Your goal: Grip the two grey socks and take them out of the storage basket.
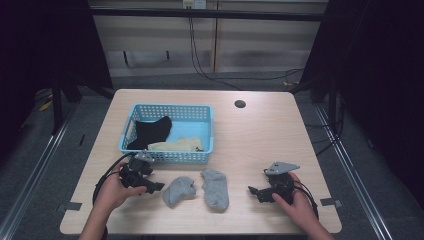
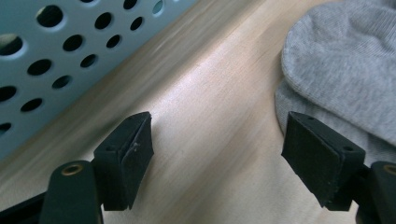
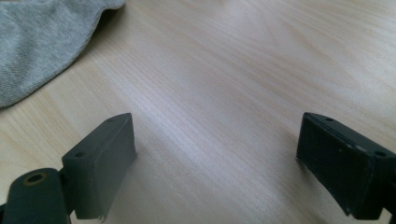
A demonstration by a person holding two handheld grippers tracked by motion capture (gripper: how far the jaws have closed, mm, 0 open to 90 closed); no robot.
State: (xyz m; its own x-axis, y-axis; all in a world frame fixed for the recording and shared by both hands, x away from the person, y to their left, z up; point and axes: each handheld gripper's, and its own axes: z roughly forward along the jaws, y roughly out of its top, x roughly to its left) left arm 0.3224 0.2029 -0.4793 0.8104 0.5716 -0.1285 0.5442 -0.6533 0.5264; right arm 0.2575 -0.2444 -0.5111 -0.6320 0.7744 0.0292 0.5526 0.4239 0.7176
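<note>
Writing is nowhere legible; left gripper [image 1: 159,187] gapes wide beside crumpled grey sock [image 1: 178,191], right gripper [image 1: 253,192] equally wide over bare worktop [image 1: 260,135].

A basket [image 1: 205,131] sits on the worktop [image 1: 260,140] toward its far left, with two socks [image 1: 150,131] lying inside it. In front of the basket, two more socks lie side by side: the crumpled sock [image 1: 178,191] to the left, the flat sock [image 1: 215,187] just right of it. The left gripper [image 1: 156,186] lies left of this pair, the right gripper [image 1: 254,192] to its right.
</note>
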